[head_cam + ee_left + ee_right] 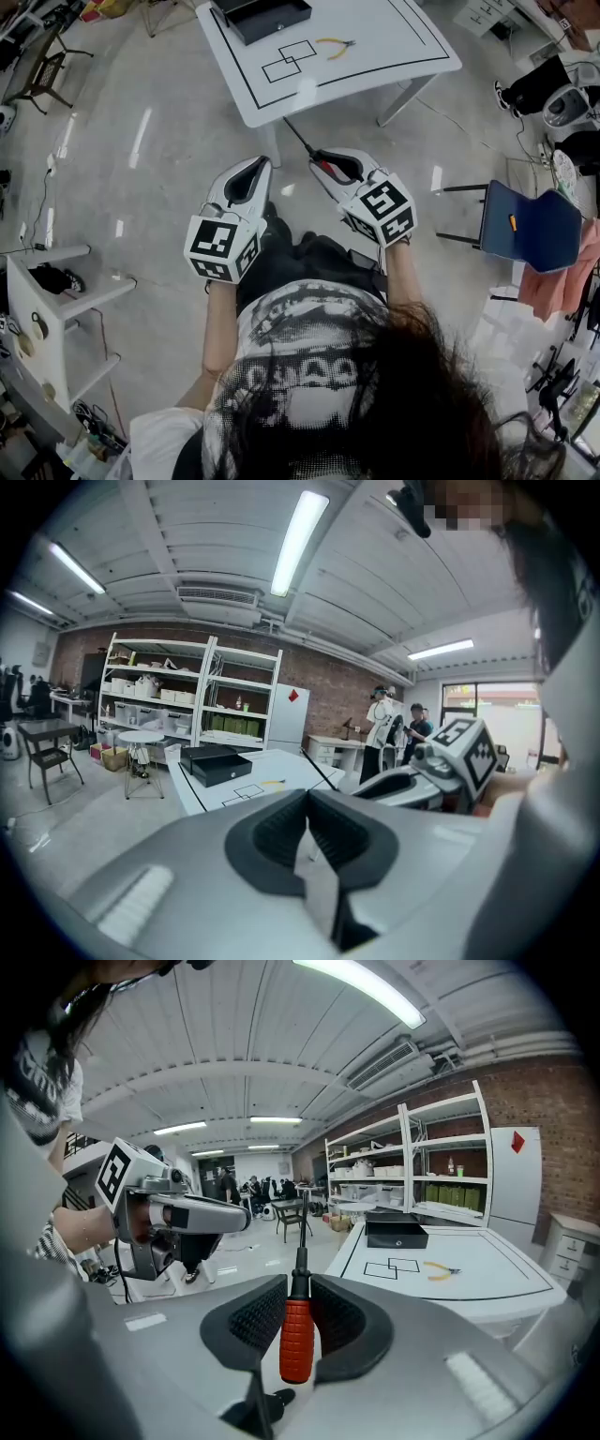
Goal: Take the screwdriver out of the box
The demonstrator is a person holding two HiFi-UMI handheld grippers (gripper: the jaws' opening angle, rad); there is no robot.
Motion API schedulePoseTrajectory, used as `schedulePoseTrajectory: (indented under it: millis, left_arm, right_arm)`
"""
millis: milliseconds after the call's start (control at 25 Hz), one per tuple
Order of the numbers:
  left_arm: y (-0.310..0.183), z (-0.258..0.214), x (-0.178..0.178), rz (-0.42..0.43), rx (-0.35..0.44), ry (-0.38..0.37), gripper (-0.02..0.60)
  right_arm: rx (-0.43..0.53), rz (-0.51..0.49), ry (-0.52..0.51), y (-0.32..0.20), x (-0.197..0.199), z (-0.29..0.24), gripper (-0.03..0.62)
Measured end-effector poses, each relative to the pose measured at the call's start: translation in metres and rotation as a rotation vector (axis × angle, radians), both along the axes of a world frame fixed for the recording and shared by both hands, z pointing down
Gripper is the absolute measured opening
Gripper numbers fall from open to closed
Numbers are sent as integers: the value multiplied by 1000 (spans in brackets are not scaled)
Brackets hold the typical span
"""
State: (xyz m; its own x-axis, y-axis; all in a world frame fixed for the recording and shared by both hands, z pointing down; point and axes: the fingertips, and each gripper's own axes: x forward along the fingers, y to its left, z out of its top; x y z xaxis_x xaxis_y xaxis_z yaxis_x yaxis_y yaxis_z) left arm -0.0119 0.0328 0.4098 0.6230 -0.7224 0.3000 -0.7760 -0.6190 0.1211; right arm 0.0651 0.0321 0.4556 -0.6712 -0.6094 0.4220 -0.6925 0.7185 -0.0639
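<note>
My right gripper (pixel 325 157) (pixel 298 1283) is shut on the screwdriver (pixel 323 168) (pixel 296 1340). Its red handle sits between the pads, and the black shaft (pixel 297 135) points ahead toward the table. Level with it on the left, my left gripper (pixel 257 169) (pixel 307 797) has its tips together with nothing between them. Both grippers hang over the floor, short of the white table (pixel 394 56). The black box (pixel 261 17) (pixel 396 1232) (pixel 214 764) stands at the table's far side.
Yellow-handled pliers (pixel 336 44) (pixel 439 1269) lie on the table beside drawn square outlines (pixel 289 59). A blue chair (pixel 530 227) stands to the right and a white shelf unit (pixel 47 309) to the left. Two people (pixel 398 731) stand beyond the table, with shelving (pixel 187 700) along the brick wall.
</note>
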Motion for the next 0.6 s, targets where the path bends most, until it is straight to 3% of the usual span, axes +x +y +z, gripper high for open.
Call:
schedulePoseTrajectory:
  millis: [600]
  left_arm:
    - [29, -5, 24, -13, 30, -21, 0]
  right_arm:
    - [38, -26, -17, 22, 20, -7, 84]
